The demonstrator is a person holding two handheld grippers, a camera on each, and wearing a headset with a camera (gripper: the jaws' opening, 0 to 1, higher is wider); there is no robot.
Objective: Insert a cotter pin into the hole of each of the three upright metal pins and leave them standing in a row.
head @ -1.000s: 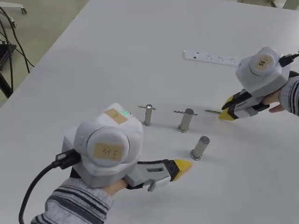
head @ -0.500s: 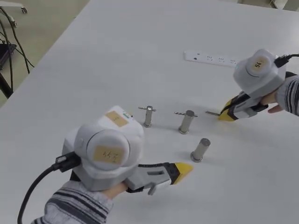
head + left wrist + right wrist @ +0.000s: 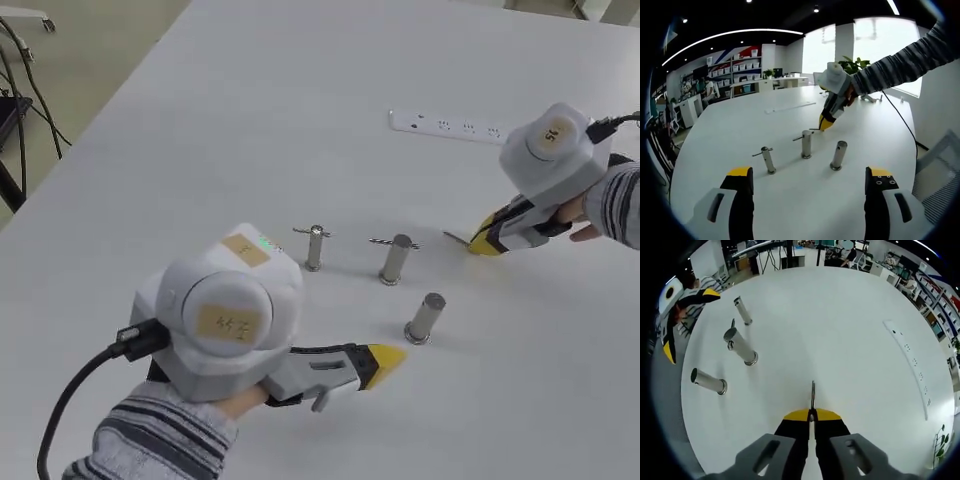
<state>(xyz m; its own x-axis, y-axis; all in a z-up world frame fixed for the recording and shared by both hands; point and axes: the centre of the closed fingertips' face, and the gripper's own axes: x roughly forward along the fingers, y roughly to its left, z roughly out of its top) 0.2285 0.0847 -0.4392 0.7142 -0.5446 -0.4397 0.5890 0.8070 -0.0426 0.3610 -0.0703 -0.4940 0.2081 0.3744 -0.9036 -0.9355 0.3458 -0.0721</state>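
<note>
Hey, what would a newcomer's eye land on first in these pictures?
Three upright metal pins stand on the white table; two carry cotter pins through their tops, the nearest pin is bare. To their right, the right gripper is shut on a third cotter pin, while the left gripper sits open in front of them.

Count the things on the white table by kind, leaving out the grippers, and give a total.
metal pins: 3
cotter pins: 3 (2 inserted, 1 held by the right gripper)
power strip: 1
Total: 7
</note>
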